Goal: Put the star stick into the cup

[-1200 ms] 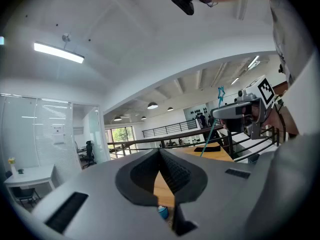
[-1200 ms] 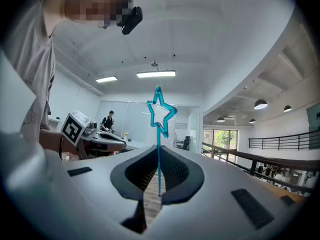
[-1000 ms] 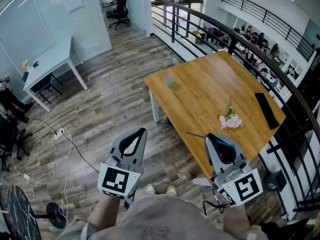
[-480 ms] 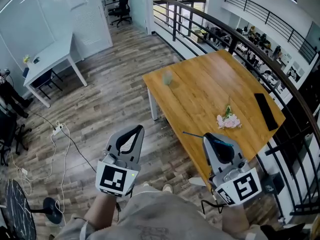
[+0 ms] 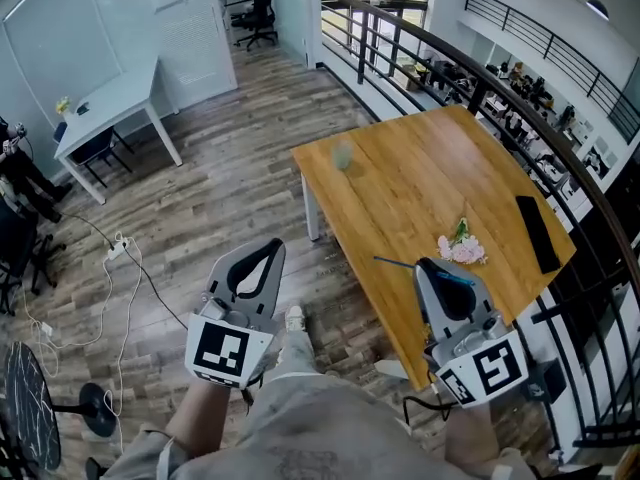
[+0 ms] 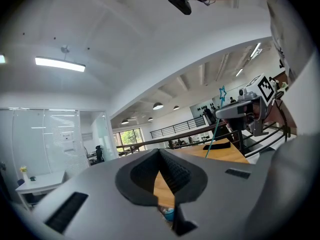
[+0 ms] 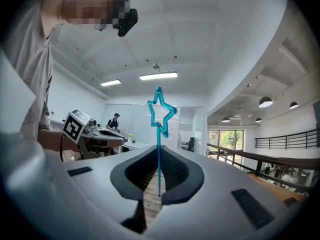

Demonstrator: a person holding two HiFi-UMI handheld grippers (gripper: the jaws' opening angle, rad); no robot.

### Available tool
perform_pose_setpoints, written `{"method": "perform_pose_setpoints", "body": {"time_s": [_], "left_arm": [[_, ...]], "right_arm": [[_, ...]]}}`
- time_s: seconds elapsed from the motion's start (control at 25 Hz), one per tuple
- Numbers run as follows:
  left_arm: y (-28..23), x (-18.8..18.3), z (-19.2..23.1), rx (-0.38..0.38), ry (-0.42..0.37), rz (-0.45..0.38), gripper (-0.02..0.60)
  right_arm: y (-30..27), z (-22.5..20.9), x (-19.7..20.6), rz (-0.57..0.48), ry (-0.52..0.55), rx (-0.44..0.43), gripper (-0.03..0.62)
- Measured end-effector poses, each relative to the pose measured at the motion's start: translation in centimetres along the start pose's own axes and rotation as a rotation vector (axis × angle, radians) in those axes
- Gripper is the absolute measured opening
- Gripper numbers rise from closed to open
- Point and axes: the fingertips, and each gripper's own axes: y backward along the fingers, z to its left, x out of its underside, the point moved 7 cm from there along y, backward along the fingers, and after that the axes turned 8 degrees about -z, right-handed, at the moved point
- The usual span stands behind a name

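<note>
Wood table; R gripper clamps thin teal star stick.

Wooden table, pink flowers, black slab; white desk

Found matt grey moulded plastic on left gripper and right gripper, with ribbed black rubber-like pads inside. Noted star stick as glossy, translucent blue plastic; table as smooth honey-coloured wood with a satin sheen. Recorded floor as matt grey-brown wood-look planks, railing as dark painted metal; cup too blurred to grade.
</note>
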Motion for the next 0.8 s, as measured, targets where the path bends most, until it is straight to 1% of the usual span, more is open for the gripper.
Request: {"method": "perform_pose_setpoints", "body": {"time_s": [0.2, 0.28, 0.4, 0.6, 0.8], "left_arm": [[-0.7, 0.8, 0.6, 0.000, 0.011, 0.003, 0.017], [-1.2, 1.4, 1.0, 0.007, 0.003, 0.009, 0.017], [-2.4, 2.2, 1.8, 0.006, 0.018, 0.010, 0.017], [-5.0, 3.7, 4.2, 0.009, 0.036, 0.029, 0.017], [-8.7, 5.6, 7.5, 0.033, 0.028, 0.065, 0.017]], "right_arm": [[-1.7, -0.6, 0.5, 0.004, 0.004, -0.014, 0.040], [-2.4, -0.7, 1.1, 0.010, 0.002, -0.020, 0.040], [-3.8, -1.3, 2.2, 0.023, -0.004, -0.026, 0.040], [-7.4, -2.9, 3.6, 0.052, -0.012, -0.030, 0.040], [-12.3, -5.0, 5.2, 0.090, -0.017, -0.033, 0.040]]}}
